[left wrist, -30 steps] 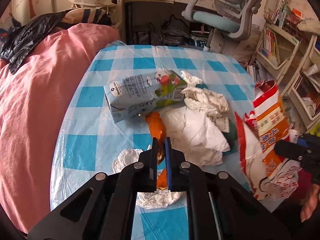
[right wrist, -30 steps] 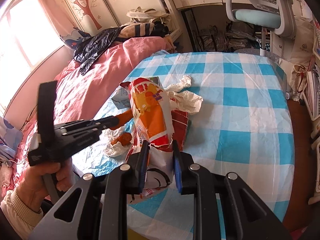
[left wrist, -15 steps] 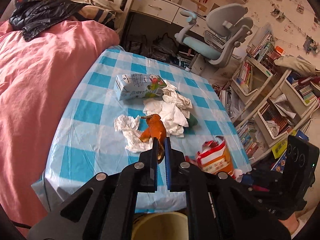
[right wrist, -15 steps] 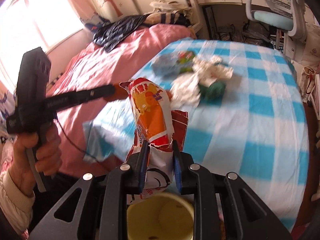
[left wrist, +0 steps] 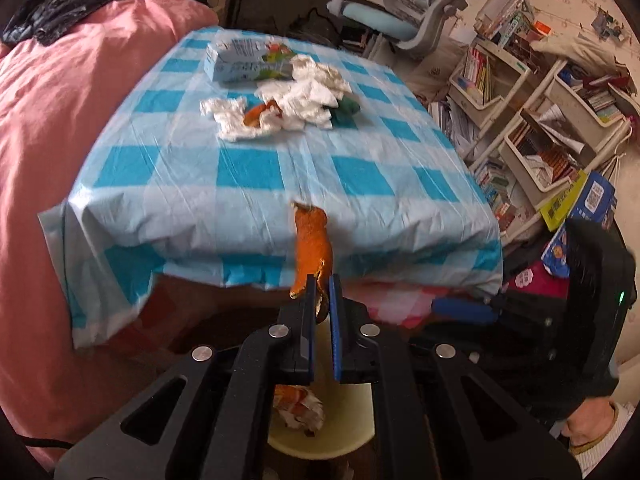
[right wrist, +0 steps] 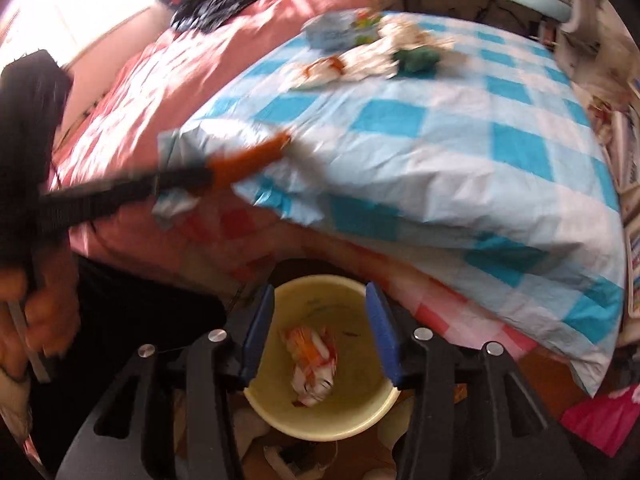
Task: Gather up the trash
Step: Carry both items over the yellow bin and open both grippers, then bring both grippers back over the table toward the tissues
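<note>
Right tool (right wrist: 320, 332) is over the yellow bin (right wrist: 352, 426) with its jaws just sprung apart and nothing between the blue pads, and there's the red-and-orange snack wrapper (right wrist: 310, 364), lying loose down inside the bin, clear of both fingers. Over on the other side, the left tool (left wrist: 320, 308) has its jaws pinched nearly closed on a strip of orange peel (left wrist: 312, 248), the peel sticking up past the fingertips, held out in front of the table's near edge and just above the bin's rim. From the right wrist view that left tool shows as a blurred black bar with the orange bit at its tip, gripped by the person's hand (right wrist: 38, 316) at the left edge. Up on the table (left wrist: 248, 168), with its blue-and-white checked cloth, the rest of the trash sits at the far end: a light blue carton (left wrist: 246, 60), crumpled white tissues (left wrist: 308, 100), another bit of peel (left wrist: 258, 112) among them, and something dark green (left wrist: 346, 110) beside the tissues. A pink bed (left wrist: 52, 140) runs along the table's left side.
</note>
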{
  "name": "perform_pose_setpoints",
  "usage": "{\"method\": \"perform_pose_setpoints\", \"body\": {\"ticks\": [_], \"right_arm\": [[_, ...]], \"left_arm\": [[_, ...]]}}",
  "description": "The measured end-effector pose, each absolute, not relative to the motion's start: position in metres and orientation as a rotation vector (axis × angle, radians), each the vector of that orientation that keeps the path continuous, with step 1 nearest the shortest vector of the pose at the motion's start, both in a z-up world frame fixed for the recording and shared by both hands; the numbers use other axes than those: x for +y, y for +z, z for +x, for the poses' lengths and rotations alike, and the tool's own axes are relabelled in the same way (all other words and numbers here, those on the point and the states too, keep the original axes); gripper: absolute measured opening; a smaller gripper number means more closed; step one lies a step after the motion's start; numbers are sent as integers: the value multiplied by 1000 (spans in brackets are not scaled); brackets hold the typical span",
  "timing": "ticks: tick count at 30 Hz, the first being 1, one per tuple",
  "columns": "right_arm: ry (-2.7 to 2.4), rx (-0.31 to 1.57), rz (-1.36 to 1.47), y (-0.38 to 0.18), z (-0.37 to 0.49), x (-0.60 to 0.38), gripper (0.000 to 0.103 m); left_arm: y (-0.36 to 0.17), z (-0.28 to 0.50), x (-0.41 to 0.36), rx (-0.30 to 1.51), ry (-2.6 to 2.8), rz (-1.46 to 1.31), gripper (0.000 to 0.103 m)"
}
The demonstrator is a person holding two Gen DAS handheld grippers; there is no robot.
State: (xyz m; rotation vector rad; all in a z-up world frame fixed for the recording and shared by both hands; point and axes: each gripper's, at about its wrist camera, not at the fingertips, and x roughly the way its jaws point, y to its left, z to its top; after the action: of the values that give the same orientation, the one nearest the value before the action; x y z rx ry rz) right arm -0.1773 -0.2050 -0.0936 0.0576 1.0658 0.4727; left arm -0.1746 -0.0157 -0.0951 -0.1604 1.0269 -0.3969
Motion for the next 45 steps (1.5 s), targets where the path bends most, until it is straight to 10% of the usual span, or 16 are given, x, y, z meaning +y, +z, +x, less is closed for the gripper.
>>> {"method": "perform_pose_setpoints", "body": {"ticks": [4, 8, 15, 45], "right_arm": [[398, 1000, 193, -86, -175, -236, 50], [352, 937, 275, -80, -175, -253, 57], [324, 918, 307, -83, -173, -256, 58], [306, 794, 143, -74, -179, -232, 68]], "left_arm": [[-116, -191, -25, 1129, -421, -123, 11], [-116, -196, -20, 1105, -331, -90, 52], [-101, -187, 0, 962, -145, -111, 72], [-59, -191, -2, 650, 5, -51, 87]]}}
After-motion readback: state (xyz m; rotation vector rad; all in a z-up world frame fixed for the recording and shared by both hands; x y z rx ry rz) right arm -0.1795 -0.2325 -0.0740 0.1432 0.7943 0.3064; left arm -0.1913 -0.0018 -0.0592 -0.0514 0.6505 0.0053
